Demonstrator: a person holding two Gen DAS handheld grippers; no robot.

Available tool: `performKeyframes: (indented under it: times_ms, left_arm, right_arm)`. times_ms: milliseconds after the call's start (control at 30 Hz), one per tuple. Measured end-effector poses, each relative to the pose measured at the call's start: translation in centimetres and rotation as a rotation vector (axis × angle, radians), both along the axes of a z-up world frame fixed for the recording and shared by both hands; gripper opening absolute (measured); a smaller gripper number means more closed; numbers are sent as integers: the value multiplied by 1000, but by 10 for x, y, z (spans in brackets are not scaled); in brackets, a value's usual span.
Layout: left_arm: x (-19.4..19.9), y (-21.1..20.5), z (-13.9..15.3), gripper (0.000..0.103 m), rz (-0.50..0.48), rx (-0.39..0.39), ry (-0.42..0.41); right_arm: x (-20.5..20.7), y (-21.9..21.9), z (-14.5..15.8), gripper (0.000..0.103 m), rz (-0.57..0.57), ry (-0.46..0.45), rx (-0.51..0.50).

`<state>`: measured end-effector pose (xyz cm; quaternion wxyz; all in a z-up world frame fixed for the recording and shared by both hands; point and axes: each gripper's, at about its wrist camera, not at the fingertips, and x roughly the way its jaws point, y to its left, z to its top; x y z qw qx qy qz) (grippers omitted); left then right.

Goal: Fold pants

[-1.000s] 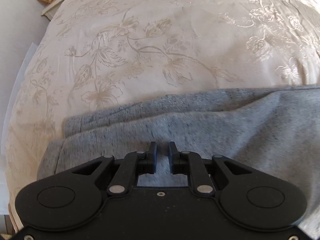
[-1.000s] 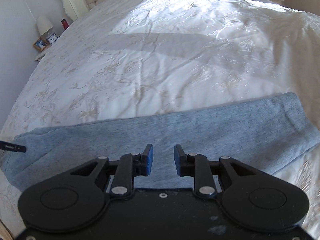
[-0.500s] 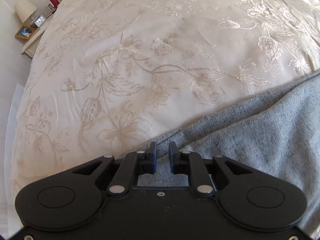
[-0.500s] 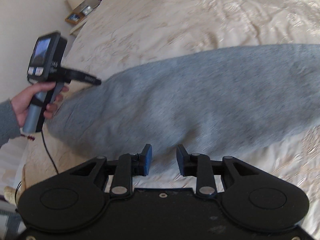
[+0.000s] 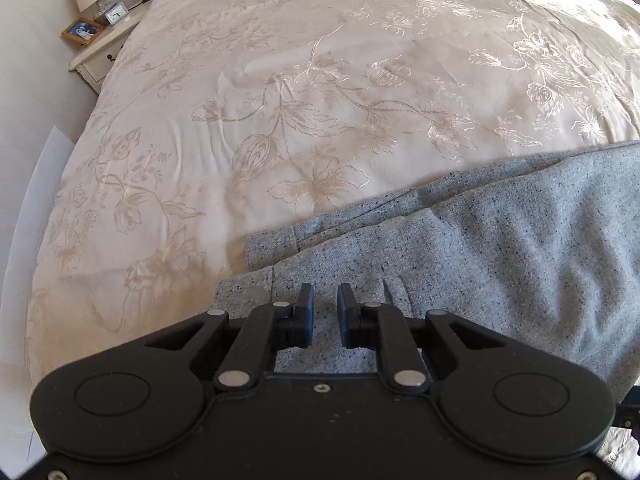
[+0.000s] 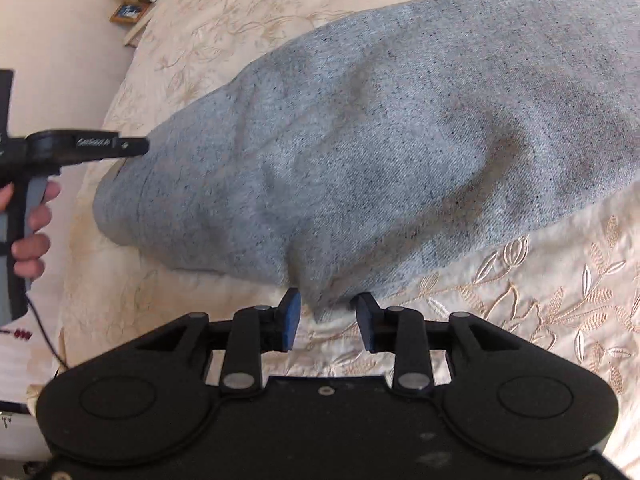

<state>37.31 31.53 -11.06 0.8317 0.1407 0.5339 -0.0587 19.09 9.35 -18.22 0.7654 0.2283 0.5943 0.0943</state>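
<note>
Grey sweatpants [image 5: 500, 248] lie folded lengthwise on the cream bedspread [image 5: 320, 100]. In the left wrist view the two leg cuffs [image 5: 272, 240] are stacked just ahead of my left gripper [image 5: 323, 312], which hovers over the cuff end with a small gap between its fingers, holding nothing. In the right wrist view the pants [image 6: 380, 140] stretch from left to upper right. My right gripper [image 6: 328, 312] is open, its fingers either side of the near fabric edge [image 6: 324, 300]. The left gripper also shows in the right wrist view [image 6: 136, 146], its tip against the cuff end.
A nightstand [image 5: 104, 46] with a lamp, clock and framed photo stands at the bed's far left corner. The bed's left edge drops off beside a pale wall [image 5: 24, 80]. The person's hand [image 6: 32, 220] holds the left gripper's handle.
The left gripper has swung over the stacked leg cuffs. The right gripper has moved in low to the pants' near edge and opened wider; fabric now sits between its fingers.
</note>
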Motion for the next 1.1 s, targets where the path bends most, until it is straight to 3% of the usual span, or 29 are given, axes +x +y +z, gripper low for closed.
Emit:
performKeyframes:
  times_ms: [67, 100, 167, 233, 300, 400, 467, 633, 733, 833, 900, 1000, 1067, 1100]
  left_arm:
    - [2, 5, 2, 23, 9, -6, -2]
    - [5, 7, 3, 23, 11, -6, -5]
    - [11, 11, 6, 23, 17, -5, -21]
    - [20, 12, 7, 23, 20, -14, -26]
    - [32, 13, 5, 23, 24, -27, -15]
    - [47, 9, -2, 23, 10, -47, 20]
    - [54, 3, -7, 23, -14, -51, 37]
    - [58, -20, -16, 23, -137, -59, 54]
    - [58, -41, -24, 25, -316, -81, 122]
    - [56, -55, -37, 25, -426, -22, 158]
    - [57, -57, -43, 26, -444, -14, 184]
    - [63, -50, -38, 26, -433, -77, 213]
    - [62, -41, -28, 28, -441, -176, 214]
    - [62, -38, -25, 38, -452, -203, 220]
  right_arm:
    - [8, 4, 2, 9, 31, -34, -2]
    - [12, 5, 10, 3, 57, -78, -18]
    - [17, 3, 34, 3, 70, -210, -33]
    - [18, -4, 53, 3, 45, -263, -11]
    - [18, -7, 51, 3, 50, -227, 3]
    - [11, -4, 24, 3, 106, -92, -39]
    - [2, -5, 13, 3, 104, -49, -35]
    - [-6, -3, 14, 3, 80, -48, -25]
    - [-7, -7, 14, 3, 61, -50, -19]
    - [-6, -9, 17, 3, 50, -44, -13]
    - [-6, -11, 19, 3, 43, -40, -13]
    - [-6, -11, 19, 3, 37, -39, -14]
    - [-5, -11, 18, 3, 35, -34, -13]
    - [-5, -12, 18, 3, 33, -35, -12]
